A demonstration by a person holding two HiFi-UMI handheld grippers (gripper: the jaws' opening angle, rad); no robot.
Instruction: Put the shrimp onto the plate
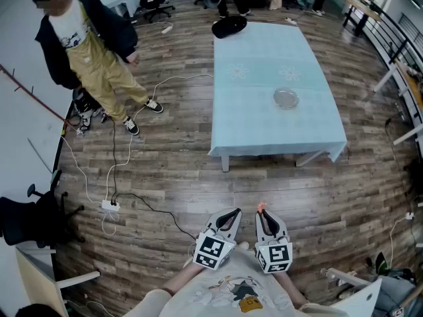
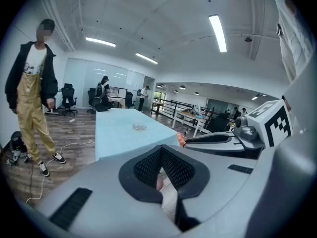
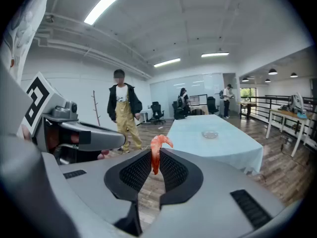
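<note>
An orange-pink shrimp [image 3: 157, 151] sticks up between the pads of my right gripper [image 3: 156, 157], which is shut on it. In the head view the same shrimp [image 1: 261, 207] shows at the tip of the right gripper [image 1: 262, 212], held over the wooden floor, well short of the table. A small clear glass plate [image 1: 286, 98] lies on the light blue tablecloth [image 1: 264, 51]; the plate [image 3: 210, 134] is far ahead. My left gripper [image 1: 234, 212] hangs beside the right one, its tips together [image 2: 160, 148] with nothing held.
A person in tan overalls [image 1: 92, 51] stands left of the table. Cables and a power strip [image 1: 109, 205] lie on the floor at the left. A black bag [image 1: 229, 25] rests at the table's far end. An office chair [image 1: 33, 216] stands at the left edge.
</note>
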